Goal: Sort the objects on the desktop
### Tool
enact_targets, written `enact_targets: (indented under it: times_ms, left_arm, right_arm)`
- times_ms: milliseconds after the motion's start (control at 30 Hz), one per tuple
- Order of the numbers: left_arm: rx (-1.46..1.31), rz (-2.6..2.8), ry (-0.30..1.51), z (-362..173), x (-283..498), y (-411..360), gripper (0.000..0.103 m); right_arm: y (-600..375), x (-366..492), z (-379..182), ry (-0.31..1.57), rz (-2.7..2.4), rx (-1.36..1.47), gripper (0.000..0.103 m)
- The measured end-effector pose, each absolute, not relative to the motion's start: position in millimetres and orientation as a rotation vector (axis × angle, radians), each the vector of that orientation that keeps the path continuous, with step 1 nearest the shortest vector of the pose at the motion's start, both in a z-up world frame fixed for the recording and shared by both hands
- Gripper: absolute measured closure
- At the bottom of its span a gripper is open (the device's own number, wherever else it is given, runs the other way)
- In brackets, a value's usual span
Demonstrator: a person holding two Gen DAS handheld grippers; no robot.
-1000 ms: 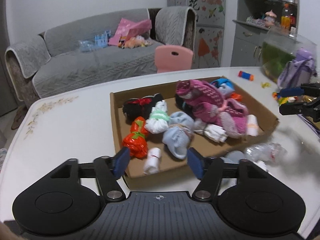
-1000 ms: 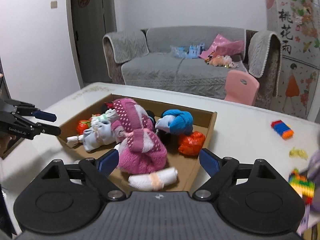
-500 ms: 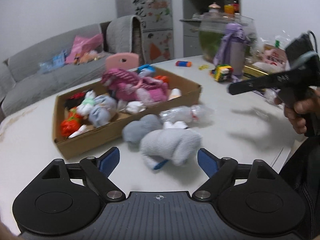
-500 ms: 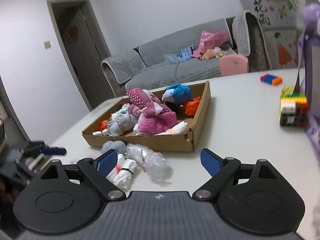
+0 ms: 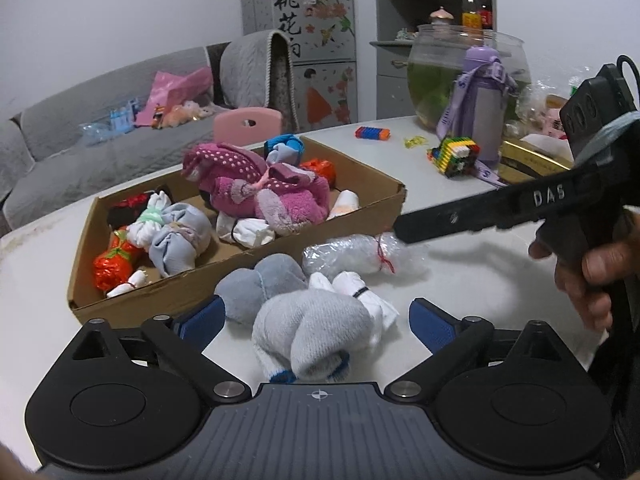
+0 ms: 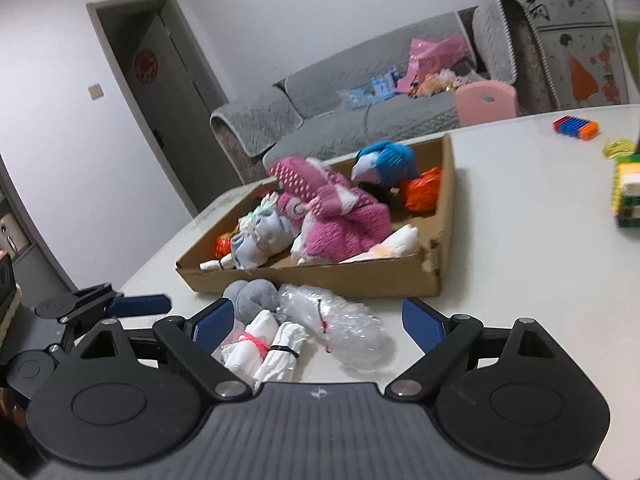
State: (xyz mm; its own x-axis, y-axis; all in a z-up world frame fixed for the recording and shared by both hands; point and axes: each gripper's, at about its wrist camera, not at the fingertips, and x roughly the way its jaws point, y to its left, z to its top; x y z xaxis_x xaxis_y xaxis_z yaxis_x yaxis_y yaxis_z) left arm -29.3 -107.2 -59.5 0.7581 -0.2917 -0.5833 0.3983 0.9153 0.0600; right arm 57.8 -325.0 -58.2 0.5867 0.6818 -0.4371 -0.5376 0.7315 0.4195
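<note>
Cardboard box (image 5: 248, 258) of socks just behind loose sock bundles (image 5: 316, 332).

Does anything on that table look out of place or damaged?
Yes. Several bundles lie outside the cardboard box: two grey sock rolls, white rolls and a clear plastic bundle. The box's near corner looks torn.

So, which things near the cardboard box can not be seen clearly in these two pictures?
- Left wrist view: the base of the light grey sock bundle is hidden by the camera's own housing.
- Left wrist view: what lies under the pink socks in the cardboard box is covered.
- Right wrist view: the block toy is cut off by the picture's right edge.
- Right wrist view: the white rolls are partly hidden by the housing.
</note>
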Motion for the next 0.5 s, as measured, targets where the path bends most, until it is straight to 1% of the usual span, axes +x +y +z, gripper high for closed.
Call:
enact_targets:
  times_ms: [167, 367, 500]
  left_arm:
    - [0.177, -0.352, 0.619, -70, -24, -101, 0.004]
    - [0.060, -0.286, 0.634, -74, -24, -71, 0.004]
    - [0.029, -0.259, 0.644, -75, -29, -57, 0.003]
  right_arm:
    - [-313, 61, -65, 0.639, 0.726, 0.249, 0.013]
    - [-315, 58, -66, 0.639, 0.727, 0.250, 0.013]
    - [-310, 58, -65, 0.640, 0.727, 0.228, 0.013]
